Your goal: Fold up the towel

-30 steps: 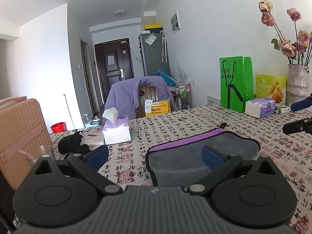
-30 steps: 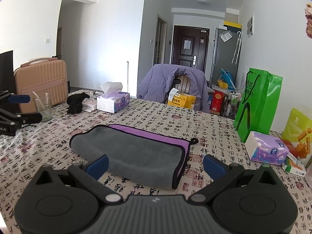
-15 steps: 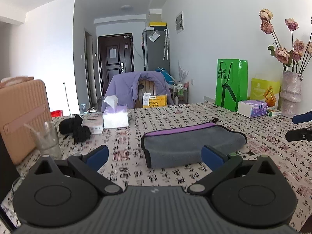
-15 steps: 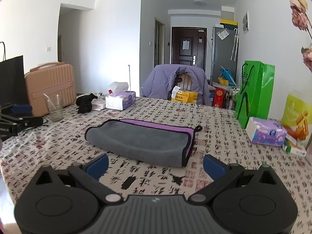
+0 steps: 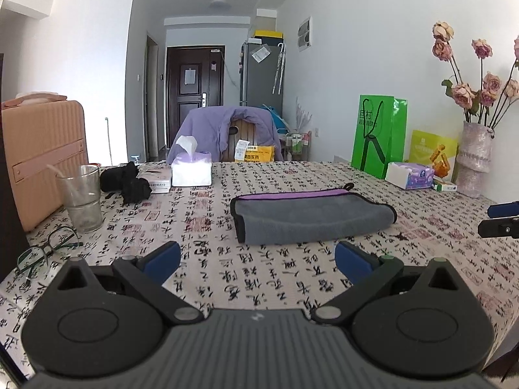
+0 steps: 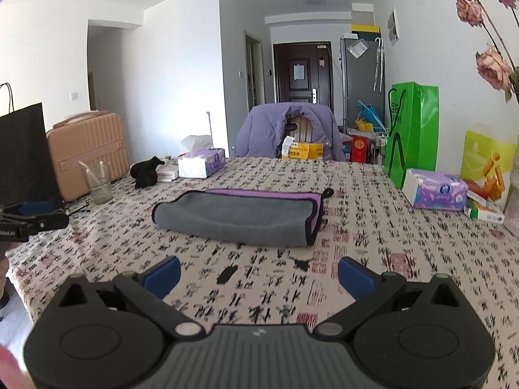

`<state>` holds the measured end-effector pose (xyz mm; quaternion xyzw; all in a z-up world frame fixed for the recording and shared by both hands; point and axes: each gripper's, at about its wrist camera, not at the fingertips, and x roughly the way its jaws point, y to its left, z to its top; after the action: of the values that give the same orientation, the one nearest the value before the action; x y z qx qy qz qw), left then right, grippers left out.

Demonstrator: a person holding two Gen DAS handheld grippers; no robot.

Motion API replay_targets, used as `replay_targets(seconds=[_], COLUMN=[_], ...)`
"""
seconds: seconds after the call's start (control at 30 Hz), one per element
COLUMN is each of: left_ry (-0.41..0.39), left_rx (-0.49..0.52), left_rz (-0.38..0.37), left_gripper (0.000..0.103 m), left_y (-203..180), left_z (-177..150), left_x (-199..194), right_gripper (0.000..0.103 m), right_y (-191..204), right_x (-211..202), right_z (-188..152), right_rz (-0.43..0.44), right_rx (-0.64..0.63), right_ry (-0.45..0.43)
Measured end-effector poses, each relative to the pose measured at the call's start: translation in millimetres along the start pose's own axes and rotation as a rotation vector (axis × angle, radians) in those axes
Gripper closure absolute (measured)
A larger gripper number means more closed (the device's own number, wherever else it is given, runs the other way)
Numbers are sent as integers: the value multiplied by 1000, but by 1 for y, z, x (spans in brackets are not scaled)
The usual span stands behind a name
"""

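A grey towel (image 5: 308, 217) with a purple inner side and black trim lies folded on the patterned tablecloth (image 5: 259, 278); it also shows in the right wrist view (image 6: 240, 215). My left gripper (image 5: 258, 259) is open and empty, held back from the towel's near edge. My right gripper (image 6: 258, 270) is open and empty, also back from the towel. The right gripper shows at the right edge of the left wrist view (image 5: 501, 222), and the left gripper at the left edge of the right wrist view (image 6: 32, 220).
On the table: a glass (image 5: 82, 197), eyeglasses (image 5: 45, 251), a black cloth (image 5: 128, 181), a tissue box (image 5: 191, 170), a green bag (image 5: 378, 136), a tissue pack (image 5: 410, 175), a flower vase (image 5: 473, 159). A pink suitcase (image 5: 39, 155) stands left, a draped chair (image 5: 227, 133) behind.
Both grippers have pulled back toward the table's near edge, away from the towel. The towel lies as before, folded. Both stay open.
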<state>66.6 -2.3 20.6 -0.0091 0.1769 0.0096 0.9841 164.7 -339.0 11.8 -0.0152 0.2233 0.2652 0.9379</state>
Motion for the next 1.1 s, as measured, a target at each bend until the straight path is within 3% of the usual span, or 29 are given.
replay_targets(seconds=[0.5,1.1], left_ry=[30,13], left_rx=[-47,-57], left_rz=[-8,-3], left_gripper=[0,0], left_y=[0,3], left_z=[-28,-29], left_x=[-15,-21], right_gripper=[0,0], right_y=[8,13], right_x=[-16,-24], right_z=[-27,-31], right_rz=[-27,-33], right_rx=[35,32], right_ry=[19,14])
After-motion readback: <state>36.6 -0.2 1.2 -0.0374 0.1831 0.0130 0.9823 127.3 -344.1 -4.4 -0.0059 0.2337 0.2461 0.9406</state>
